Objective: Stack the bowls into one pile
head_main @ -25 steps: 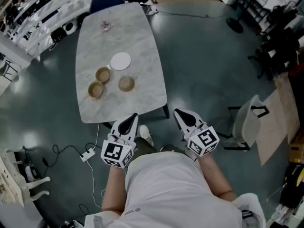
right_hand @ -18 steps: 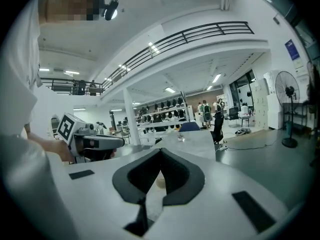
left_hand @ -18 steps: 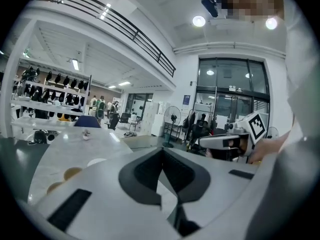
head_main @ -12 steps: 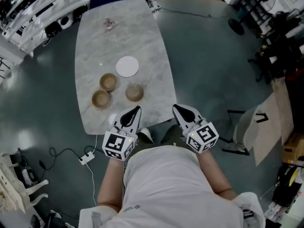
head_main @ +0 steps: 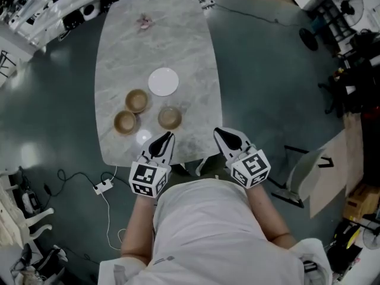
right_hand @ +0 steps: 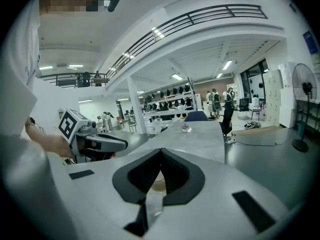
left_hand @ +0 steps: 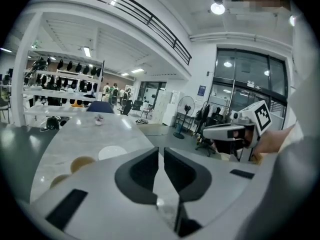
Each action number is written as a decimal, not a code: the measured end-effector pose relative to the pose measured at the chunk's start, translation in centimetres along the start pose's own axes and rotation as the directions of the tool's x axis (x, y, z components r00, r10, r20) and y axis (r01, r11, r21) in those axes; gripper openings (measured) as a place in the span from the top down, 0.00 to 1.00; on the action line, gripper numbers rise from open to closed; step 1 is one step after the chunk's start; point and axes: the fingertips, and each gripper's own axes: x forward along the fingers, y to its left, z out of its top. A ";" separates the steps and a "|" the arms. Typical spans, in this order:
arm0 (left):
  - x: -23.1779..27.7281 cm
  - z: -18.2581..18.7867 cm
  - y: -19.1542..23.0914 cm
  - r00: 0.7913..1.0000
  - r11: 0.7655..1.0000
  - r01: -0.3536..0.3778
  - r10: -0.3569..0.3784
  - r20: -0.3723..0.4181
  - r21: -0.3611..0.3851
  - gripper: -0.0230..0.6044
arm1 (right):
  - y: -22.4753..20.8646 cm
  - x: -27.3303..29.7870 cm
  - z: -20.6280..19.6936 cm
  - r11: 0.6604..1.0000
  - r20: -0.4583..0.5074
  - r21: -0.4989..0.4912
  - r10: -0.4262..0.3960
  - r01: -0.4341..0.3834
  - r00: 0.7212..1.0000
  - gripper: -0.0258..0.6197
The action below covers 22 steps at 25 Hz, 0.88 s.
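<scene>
Head view: left tongs [head_main: 165,140], right tongs [head_main: 222,136] pressed together, empty, over table [head_main: 154,46] near edge; three bowls [head_main: 170,117] unstacked just ahead.

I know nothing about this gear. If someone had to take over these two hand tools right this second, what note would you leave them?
Left gripper: shut, empty, at the near edge of the table.
Right gripper: shut, empty, by the table's near right corner.
Things: three brown bowls stand apart on the table: far bowl, left bowl, right bowl. A white plate lies behind them.
Done: nothing stacked yet.
Left: put all three bowls into one pile.
</scene>
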 end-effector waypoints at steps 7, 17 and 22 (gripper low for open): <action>2.8 -1.9 0.7 0.989 0.989 -0.133 0.128 -0.079 -0.071 0.88 | -3.6 1.5 -0.5 0.994 -0.071 -0.018 0.109 -0.110 0.992 0.94; 5.9 -6.2 1.8 0.932 0.936 -0.327 0.297 -0.208 -0.130 0.73 | -7.9 1.4 -3.2 0.975 -0.144 -0.009 0.220 -0.223 0.965 0.94; 6.4 -9.2 3.5 0.901 0.917 -0.373 0.322 -0.291 -0.139 0.64 | -9.0 1.7 -4.1 0.976 -0.169 0.012 0.216 -0.217 0.962 0.94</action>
